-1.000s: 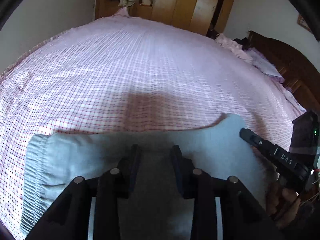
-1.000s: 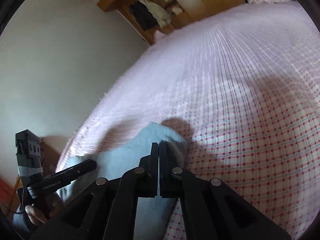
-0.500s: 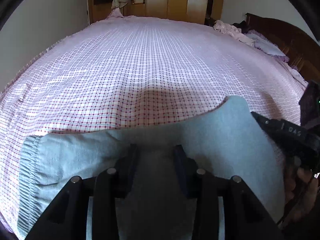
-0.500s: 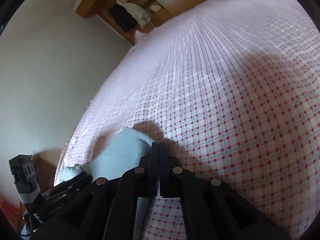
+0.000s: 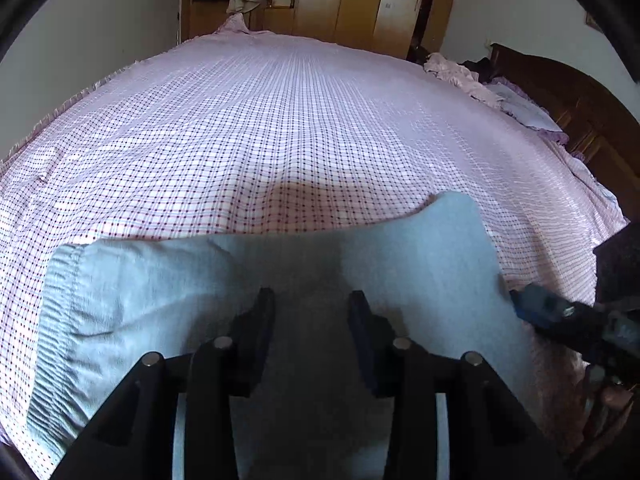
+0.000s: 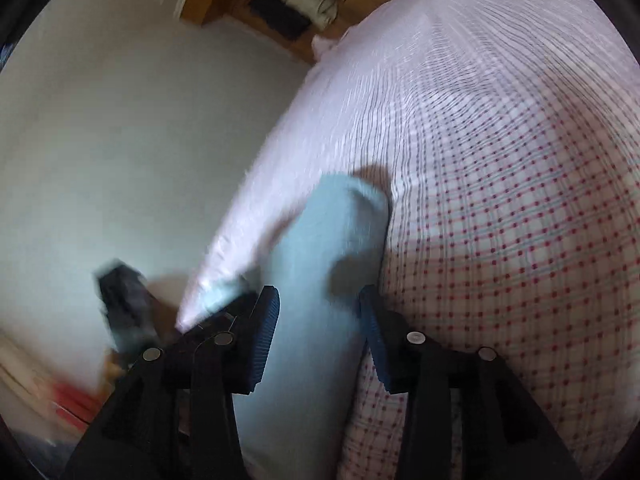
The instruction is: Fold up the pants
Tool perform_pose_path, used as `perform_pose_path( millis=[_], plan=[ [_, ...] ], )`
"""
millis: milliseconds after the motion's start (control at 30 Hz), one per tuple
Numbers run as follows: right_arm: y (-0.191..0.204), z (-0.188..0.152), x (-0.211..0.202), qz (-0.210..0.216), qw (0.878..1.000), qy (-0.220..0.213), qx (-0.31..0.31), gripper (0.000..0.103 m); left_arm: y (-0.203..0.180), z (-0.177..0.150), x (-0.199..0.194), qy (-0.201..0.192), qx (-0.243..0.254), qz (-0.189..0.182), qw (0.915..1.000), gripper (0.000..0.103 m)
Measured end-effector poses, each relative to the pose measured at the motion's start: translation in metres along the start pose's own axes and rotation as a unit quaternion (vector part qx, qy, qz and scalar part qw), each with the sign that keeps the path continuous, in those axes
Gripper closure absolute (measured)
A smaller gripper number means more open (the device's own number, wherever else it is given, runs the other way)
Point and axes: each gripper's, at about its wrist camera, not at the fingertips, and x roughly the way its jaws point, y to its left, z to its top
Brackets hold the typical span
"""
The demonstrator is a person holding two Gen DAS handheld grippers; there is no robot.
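Checked bedspread (image 5: pixel 280 128), unlabelled blue pants (image 5: pixel 420 256)

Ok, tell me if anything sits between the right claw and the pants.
Nothing visible does. The right claw, jaws just opened, stands apart directly over the light blue pants on the checked bedspread, with only bare cloth between them.

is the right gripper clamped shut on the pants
No, the right gripper has just opened, its pads standing apart over the light blue pants without pressing them.
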Motion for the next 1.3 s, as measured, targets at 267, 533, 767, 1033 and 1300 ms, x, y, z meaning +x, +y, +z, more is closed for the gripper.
perform_pose_path(
  millis=[267,533,767,1033,1300],
  plan=[
    [0.005,0.045,0.04,-0.044,0.998,0.037,0.005,0.068,0.006,-0.003,-0.007,0.003,-0.002,-0.014,0.9999,0.064],
    [0.022,0.029,0.045,0.01,0.992,0.119,0.038,0.068,0.009,-0.005,-0.013,0.003,-0.003,-0.021,0.9998,0.064],
    [0.004,0.041,0.062,0.06,0.991,0.094,0.072,0.077,0.013,-0.007,-0.015,0.003,-0.01,-0.03,0.9995,0.064],
    [0.017,0.061,0.047,0.061,0.995,0.063,0.056,0.101,0.009,0.001,-0.03,-0.007,-0.005,-0.057,0.9983,0.064],
    [-0.077,0.128,-0.029,-0.027,0.995,0.032,0.089,0.1,-0.058,0.031,-0.022,-0.023,0.048,-0.056,0.997,0.064]
  ],
)
